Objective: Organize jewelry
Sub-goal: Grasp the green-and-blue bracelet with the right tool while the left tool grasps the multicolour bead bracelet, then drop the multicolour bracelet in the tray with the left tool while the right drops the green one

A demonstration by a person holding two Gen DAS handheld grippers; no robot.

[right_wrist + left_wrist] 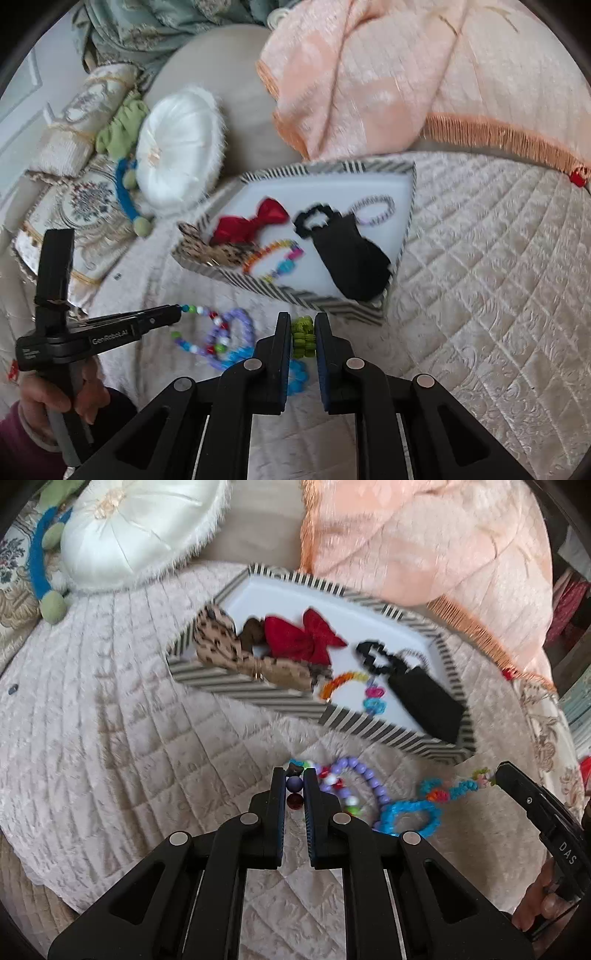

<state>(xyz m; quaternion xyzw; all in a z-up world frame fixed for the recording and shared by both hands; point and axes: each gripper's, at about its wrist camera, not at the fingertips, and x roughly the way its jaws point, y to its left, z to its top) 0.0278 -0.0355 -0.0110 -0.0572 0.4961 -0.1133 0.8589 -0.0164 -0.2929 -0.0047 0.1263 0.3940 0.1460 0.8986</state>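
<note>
- While both tools are working low over the quilted cream velvet bedspread (110, 709), the left gripper (294, 779) is pinching a multicoloured plastic bead strand (295, 783), a purple bead showing between its nearly closed fingers.
- The right gripper (302, 334) is clamping the green end of a crocheted yarn bracelet (303, 336), whose blue loops are trailing underneath.
- Lying just beyond, a lilac bead bracelet (364, 775) is tangling with both pieces.
- Judgement: the pieces are looking light and limp; the round beads are likely slipping in a pinch, so gripping the cord between beads is advisable, while the yarn is compressing safely anywhere.
- Sitting farther off, the striped cardboard tray with a white floor (236, 692) is holding a red fabric bow (303, 637), a leopard-print bow (218, 642), a black pouch (424, 698) and a rainbow bead bracelet (345, 681).
</note>
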